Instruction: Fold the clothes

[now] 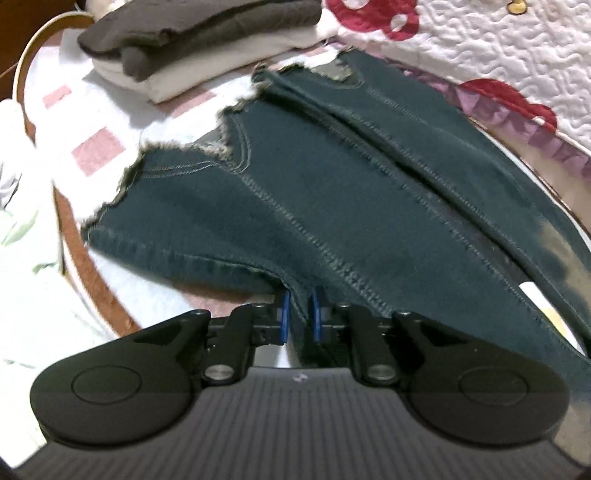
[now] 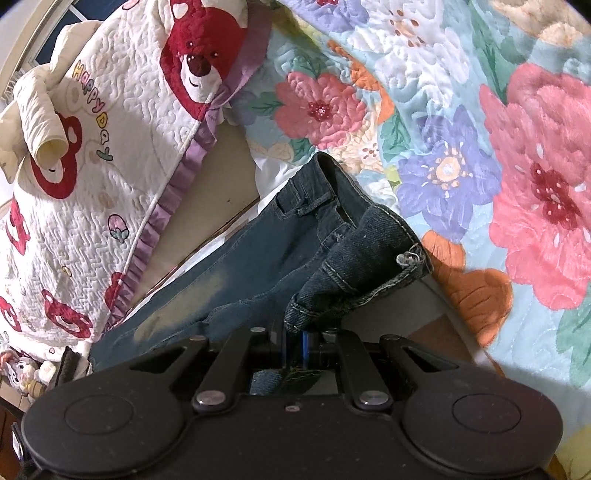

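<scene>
We are holding a pair of dark blue denim jeans (image 1: 332, 192) with frayed leg hems, stretched between our two hands so the cloth hangs taut and can fold cleanly. The left gripper (image 1: 300, 321) is pinching the long edge of a leg, its blue-padded fingers (image 1: 283, 317) nearly together on the denim. The right gripper (image 2: 295, 345) is clamping a bunched fold near the waistband, fingers pressed tight on it, which lifts that end clear of the flowered quilt (image 2: 480, 147). The hems are trailing on the pink-and-white checked sheet (image 1: 96, 147) of the bed, beside a stack of folded grey and cream garments (image 1: 192, 33), likely where these will go. A white bear-print quilt (image 2: 92, 184) is lying alongside.
</scene>
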{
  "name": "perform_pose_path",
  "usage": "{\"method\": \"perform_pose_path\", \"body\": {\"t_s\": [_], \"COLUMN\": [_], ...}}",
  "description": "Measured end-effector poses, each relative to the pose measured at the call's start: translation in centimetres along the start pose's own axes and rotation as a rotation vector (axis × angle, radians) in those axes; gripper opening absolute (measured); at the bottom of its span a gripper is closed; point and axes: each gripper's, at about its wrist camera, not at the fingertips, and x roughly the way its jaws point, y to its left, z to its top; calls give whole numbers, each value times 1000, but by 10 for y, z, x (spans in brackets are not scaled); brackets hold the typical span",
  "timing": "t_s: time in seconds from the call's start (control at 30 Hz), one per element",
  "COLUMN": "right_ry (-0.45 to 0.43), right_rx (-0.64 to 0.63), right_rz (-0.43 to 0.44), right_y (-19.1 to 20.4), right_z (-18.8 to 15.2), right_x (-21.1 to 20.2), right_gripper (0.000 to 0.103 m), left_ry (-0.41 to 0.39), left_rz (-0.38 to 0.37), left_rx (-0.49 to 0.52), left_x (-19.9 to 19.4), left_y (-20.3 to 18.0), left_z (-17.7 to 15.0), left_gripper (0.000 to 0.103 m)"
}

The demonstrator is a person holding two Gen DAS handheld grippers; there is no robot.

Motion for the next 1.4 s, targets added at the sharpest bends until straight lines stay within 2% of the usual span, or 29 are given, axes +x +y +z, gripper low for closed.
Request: {"method": "perform_pose_path", "body": {"t_s": [0.1,0.2,0.23,0.27,0.33,0.37,0.43,0.5,0.53,0.57,0.67,0.77,0.8,0.87,0.97,1.07,1.13,1.2,1.27,1.4], "right_ry": [4,11,13,16,21,23,26,29,29,29,40,77,88,103,109,62,50,61,61,-3], "right_rx": [7,18,22,23,21,9,-24,-43,-47,-50,-62,-67,-46,1,104,203,175,149,142,129], "right_rz": [-4,-3,-1,-7,-24,-35,-53,-54,-51,-48,-43,-80,-84,-81,-64,3,-22,-57,-56,4], "right_y": [-1,-2,-3,-3,-5,-4,-2,-2,-3,-3,-11,-24,-29,-36,-40,-43,-38,-32,-28,-16], "right_z": [0,-1,-1,0,1,2,3,3,2,2,1,-1,-2,-3,0,5,6,5,6,15], "right_x": [0,1,1,2,5,6,6,7,7,8,13,23,26,29,27,15,13,15,14,-1], "right_gripper": [10,10,11,11,12,12,12,13,13,13,16,18,23,18,15,14,14,14,14,14], "left_ry": [-20,-24,-25,-28,-40,-50,-67,-80,-87,-94,-105,-130,-143,-191,-271,-336,-371,-373,-369,-390], "left_rz": [-53,-118,-139,-158,-177,-170,-135,-95,-83,-73,-69,-33,-11,8,-21,-65,-44,-38,-54,-93], "left_rx": [-68,-129,-141,-135,-93,-54,62,131,139,140,137,186,212,256,278,341,375,360,312,270], "left_x": [0,10,12,14,18,19,21,24,24,25,25,26,26,19,-2,-18,-21,-20,-20,-30], "left_y": [13,21,23,23,18,12,-4,-13,-13,-12,-7,-14,-19,-27,-31,-34,-40,-42,-37,-31], "left_z": [-3,-2,-4,-6,-10,-12,-18,-21,-20,-19,-16,-19,-22,-25,-19,-11,-14,-17,-16,-6], "left_gripper": [15,31,44,56,63,68,69,66,55,35,22,20,18,15,14,14,14,14,13,13]}}
